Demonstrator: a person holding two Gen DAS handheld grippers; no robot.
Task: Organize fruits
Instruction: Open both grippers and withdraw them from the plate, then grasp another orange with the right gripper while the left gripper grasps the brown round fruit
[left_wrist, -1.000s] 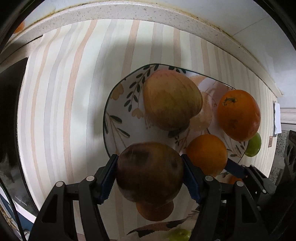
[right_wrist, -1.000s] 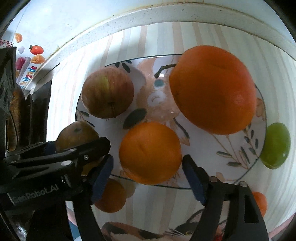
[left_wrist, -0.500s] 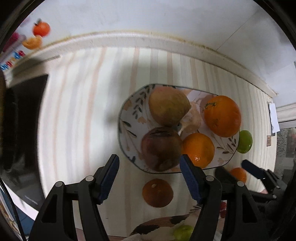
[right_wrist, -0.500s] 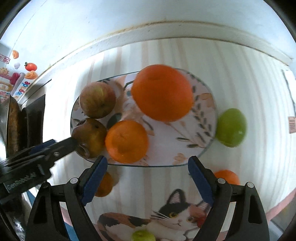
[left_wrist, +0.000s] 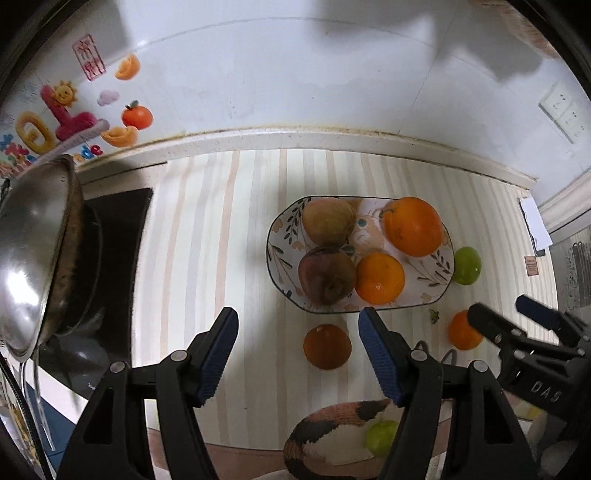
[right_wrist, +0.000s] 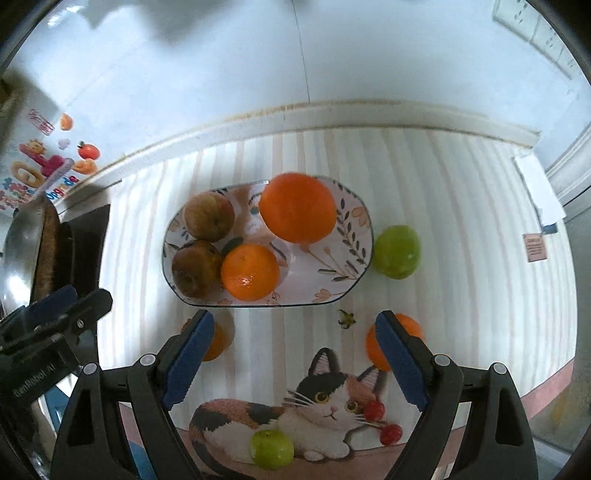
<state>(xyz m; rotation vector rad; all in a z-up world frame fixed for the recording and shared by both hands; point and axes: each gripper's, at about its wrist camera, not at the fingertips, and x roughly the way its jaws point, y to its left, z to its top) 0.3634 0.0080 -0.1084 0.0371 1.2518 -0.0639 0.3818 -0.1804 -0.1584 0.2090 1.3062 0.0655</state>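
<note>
Both grippers stood open over the fruit with nothing between their blue pads. The left gripper (left_wrist: 298, 356) hung above the striped mat with a small dark orange (left_wrist: 327, 346) on the mat framed between its fingers, untouched. The right gripper (right_wrist: 294, 360), whose jaws had just been opening, stood wider and likewise empty. This readiness suggests each had let go of a fruit and was free for another.

Beyond the jaws lay the oval floral ceramic plate (right_wrist: 354, 218), the collecting dish. It held four fruits: a yellowish-red apple (right_wrist: 208, 216), a dark bruised apple (right_wrist: 192, 268), a mid-sized orange (right_wrist: 250, 271) and a large orange (right_wrist: 297, 208).

Outside the plate were a green apple (right_wrist: 396, 252) just beside its rim, a small orange (right_wrist: 410, 326) partly behind the right finger, and a small green fruit (right_wrist: 272, 449) on the cat print.
</note>
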